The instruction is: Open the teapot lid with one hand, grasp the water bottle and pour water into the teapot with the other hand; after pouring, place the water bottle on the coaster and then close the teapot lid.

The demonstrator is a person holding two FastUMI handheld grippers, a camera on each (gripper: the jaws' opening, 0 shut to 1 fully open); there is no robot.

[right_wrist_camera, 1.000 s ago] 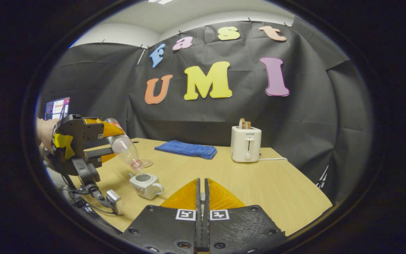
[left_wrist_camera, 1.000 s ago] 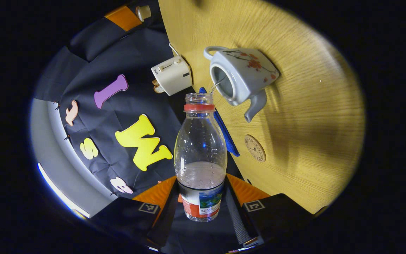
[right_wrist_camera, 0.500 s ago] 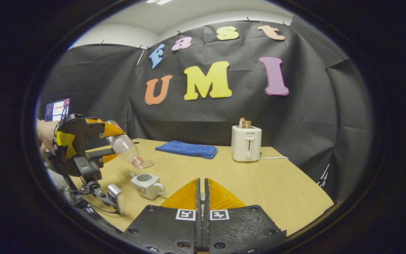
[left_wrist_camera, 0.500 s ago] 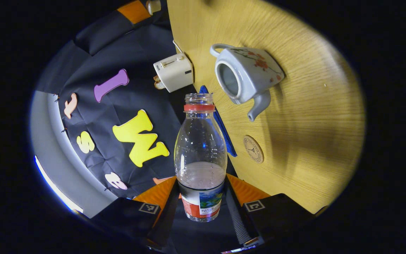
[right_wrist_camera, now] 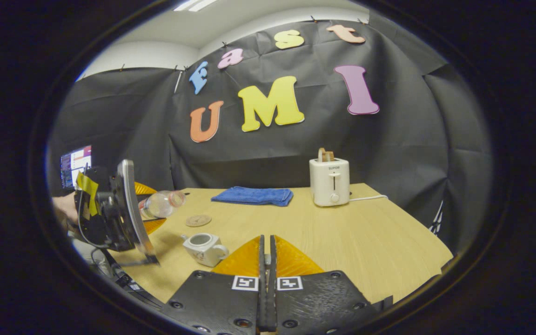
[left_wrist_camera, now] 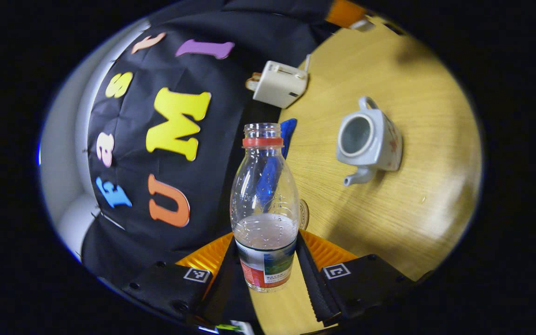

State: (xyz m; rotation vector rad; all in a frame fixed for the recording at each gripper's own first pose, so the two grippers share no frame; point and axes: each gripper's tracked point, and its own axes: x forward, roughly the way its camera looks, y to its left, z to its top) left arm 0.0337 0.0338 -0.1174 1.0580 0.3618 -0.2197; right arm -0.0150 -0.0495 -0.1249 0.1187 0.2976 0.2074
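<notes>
Left hand-held gripper (left_wrist_camera: 265, 260) clamps the bottle (left_wrist_camera: 264, 204) low on its labelled base, both fingers pressed on it. Bottle's long axis runs along the fingers, open uncapped mouth pointing away from the camera; some water sits at the base end. In the right gripper view the bottle (right_wrist_camera: 161, 203) lies near horizontal above the tabletop (right_wrist_camera: 342, 232), mouth toward the cloth (right_wrist_camera: 253, 195), held by the left hand-held gripper (right_wrist_camera: 144, 211) with a hand (right_wrist_camera: 65, 209) behind it.

Teapot (left_wrist_camera: 369, 142) stands upright on the tabletop (left_wrist_camera: 412, 195), lid off, opening up, spout toward the coaster side, handle on the opposite side; well apart from the bottle mouth. In the right gripper view the teapot (right_wrist_camera: 204, 248) sits near the front-left edge, coaster (right_wrist_camera: 198, 220) just behind it, bare. In the left gripper view the coaster (left_wrist_camera: 303, 215) is partly hidden behind the bottle.

Right hand-held gripper (right_wrist_camera: 265, 260) has its fingers pressed together, gap a thin slit; cannot tell if anything is pinched there.

Toaster (right_wrist_camera: 329, 181) at the back, cord trailing right, cloth to its left. Wide bare wood on the right and centre. Light wood tabletop, black drape behind, a screen (right_wrist_camera: 75, 165) at far left.
</notes>
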